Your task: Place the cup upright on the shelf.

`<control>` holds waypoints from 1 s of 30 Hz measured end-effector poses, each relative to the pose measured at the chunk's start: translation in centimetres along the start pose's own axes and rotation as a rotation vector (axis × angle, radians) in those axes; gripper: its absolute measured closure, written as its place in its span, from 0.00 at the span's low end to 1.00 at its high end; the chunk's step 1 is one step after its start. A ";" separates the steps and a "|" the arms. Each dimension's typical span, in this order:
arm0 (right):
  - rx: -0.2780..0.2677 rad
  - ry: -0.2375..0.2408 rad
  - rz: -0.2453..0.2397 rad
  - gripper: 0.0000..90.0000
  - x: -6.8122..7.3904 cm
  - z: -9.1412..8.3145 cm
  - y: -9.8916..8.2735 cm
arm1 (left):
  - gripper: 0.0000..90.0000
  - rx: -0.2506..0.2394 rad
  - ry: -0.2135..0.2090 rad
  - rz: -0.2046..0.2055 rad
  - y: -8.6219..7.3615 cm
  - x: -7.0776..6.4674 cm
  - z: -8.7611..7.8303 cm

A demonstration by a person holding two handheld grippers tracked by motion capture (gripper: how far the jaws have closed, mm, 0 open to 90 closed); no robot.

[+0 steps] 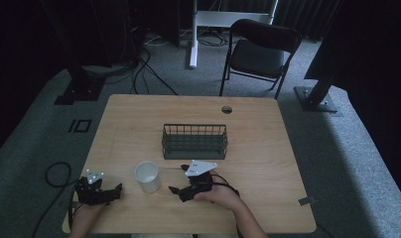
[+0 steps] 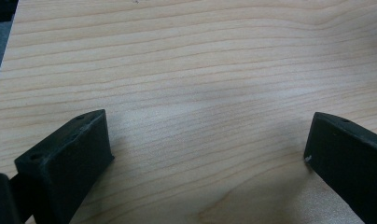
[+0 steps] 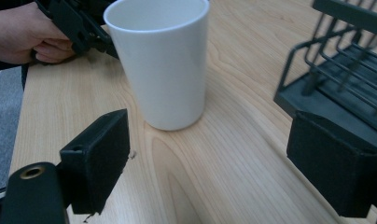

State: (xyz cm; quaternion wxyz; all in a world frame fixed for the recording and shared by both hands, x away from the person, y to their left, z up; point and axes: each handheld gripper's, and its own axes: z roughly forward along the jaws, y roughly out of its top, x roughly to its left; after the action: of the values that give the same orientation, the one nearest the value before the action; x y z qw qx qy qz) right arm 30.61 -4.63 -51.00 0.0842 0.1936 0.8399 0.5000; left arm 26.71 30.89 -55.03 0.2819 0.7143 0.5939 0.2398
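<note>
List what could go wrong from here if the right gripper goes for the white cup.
1. The tall white plastic cup stands upright and looks empty, so a jaw of the open right gripper nudging one side first could tip it.
2. The dark wire basket sits close beside the right gripper's jaw and could snag it.
3. The left gripper rests just beyond the cup, so a pushed cup may hit it.

The high view looks down on the table [image 1: 258,148] from above, while the right gripper view, low and close, faces the white cup [image 3: 163,60] both share.
</note>
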 end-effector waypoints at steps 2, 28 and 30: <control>0.006 0.003 -0.012 0.15 0.2 0.4 0.2 | 0.01 0.001 0.000 0.000 0.0 0.0 0.0; -0.051 0.040 -0.050 0.15 1.7 3.8 2.1 | 0.01 0.001 0.000 0.000 0.0 0.0 0.0; -0.056 0.036 -0.049 0.15 1.7 4.2 2.2 | 0.01 0.001 0.000 0.000 0.0 0.0 0.0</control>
State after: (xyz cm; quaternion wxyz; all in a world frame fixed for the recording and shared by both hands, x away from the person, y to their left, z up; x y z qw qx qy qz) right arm 30.99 0.37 -51.01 0.0865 0.1616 0.8316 0.5243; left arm 26.71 30.90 -55.02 0.2817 0.7146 0.5939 0.2394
